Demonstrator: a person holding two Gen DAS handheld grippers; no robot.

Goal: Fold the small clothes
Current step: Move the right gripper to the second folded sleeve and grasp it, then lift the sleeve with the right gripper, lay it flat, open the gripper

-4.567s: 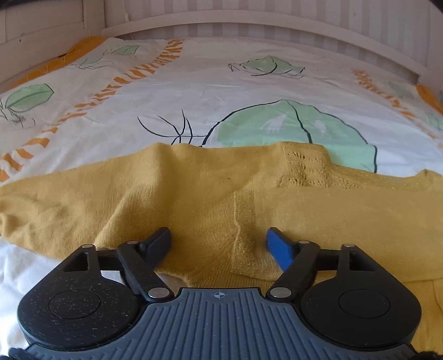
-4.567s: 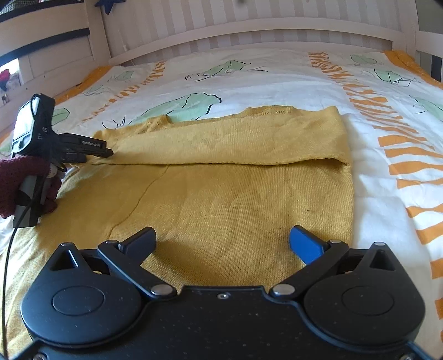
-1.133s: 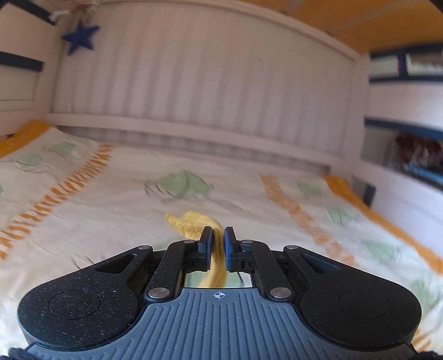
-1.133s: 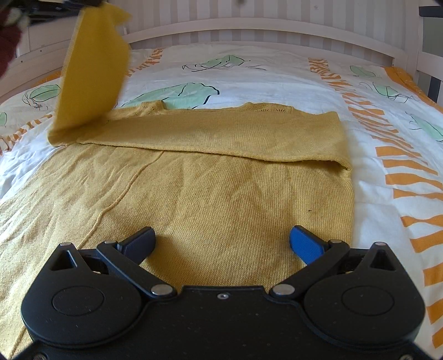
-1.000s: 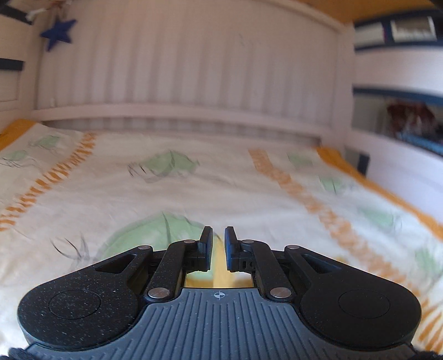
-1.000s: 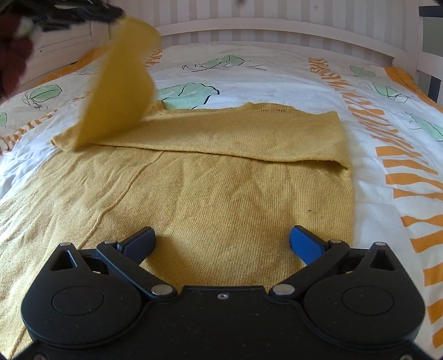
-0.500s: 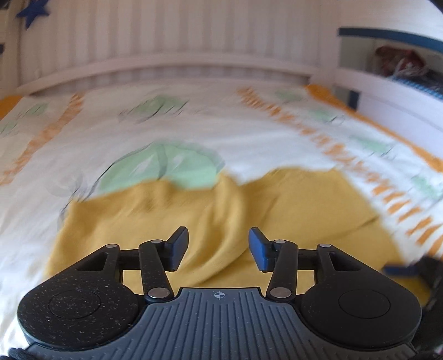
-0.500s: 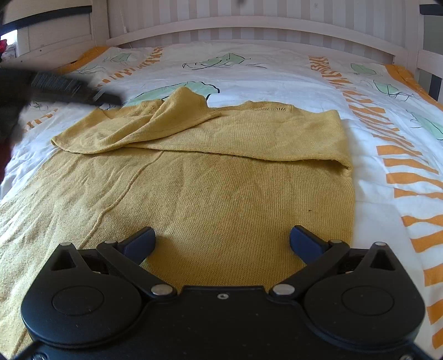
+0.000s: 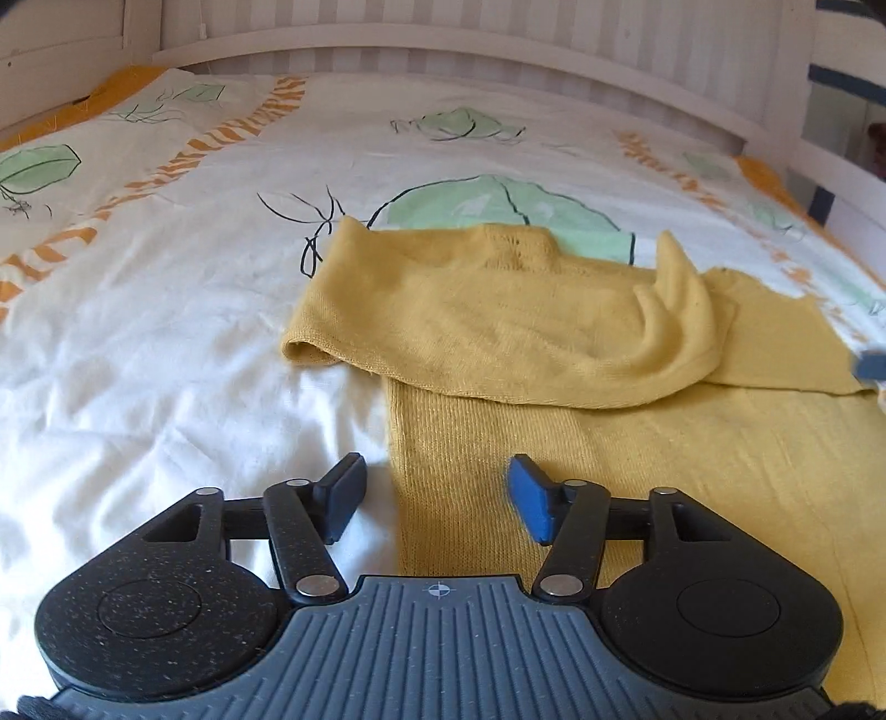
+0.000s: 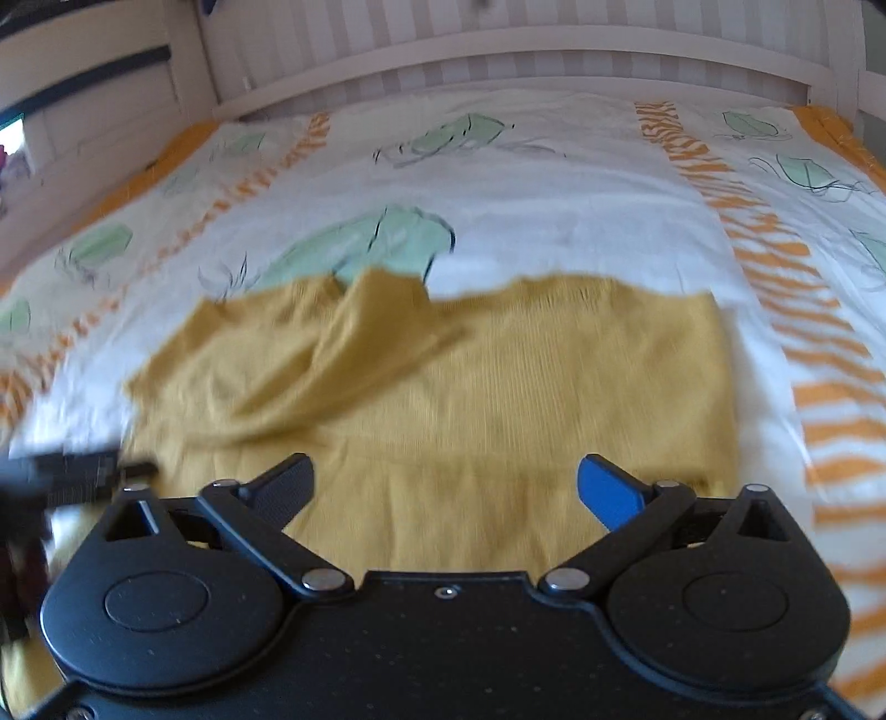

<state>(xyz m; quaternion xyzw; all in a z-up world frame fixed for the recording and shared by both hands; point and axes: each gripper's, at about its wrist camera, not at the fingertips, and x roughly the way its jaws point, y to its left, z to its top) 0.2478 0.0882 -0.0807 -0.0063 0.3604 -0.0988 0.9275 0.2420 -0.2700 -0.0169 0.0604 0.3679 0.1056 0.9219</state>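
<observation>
Mustard-yellow knitted sweater (image 9: 554,343) lies flat on the white duvet with green leaf prints and orange striped bands (image 9: 166,288), centre to right of the left wrist view. One sleeve is folded across the upper body, cuff (image 9: 304,349) at centre-left, a loose hump of fabric bunched at upper right. In the right wrist view the same sweater (image 10: 498,387) fills mid-frame, folded sleeve crumpled at centre-left; picture is motion-blurred.

Left gripper (image 9: 437,495): jaws apart and opening, nothing pinched. Black finger (image 9: 346,493) sits over bare duvet, blue finger (image 9: 529,493) over the sweater, so the sweater's left edge runs up between them. Whether the tips touch the fabric I can't tell.

Right gripper (image 10: 443,487): jaws spread wide, closing, nothing gripped. Both tips are over the lower sweater body; contact can't be read through the blur.

Surroundings: white slatted bed frame (image 9: 443,50) across the top of both views, orange border strip (image 9: 111,88) at upper left, dark shelf edge at far right of the left wrist view. Blurred tip of the right gripper (image 9: 872,365) pokes in at the right edge there. The left gripper (image 10: 83,471) shows as a dark smear at lower left of the right wrist view, beside the sweater's left edge.

Nothing lies on top of the sweater.
</observation>
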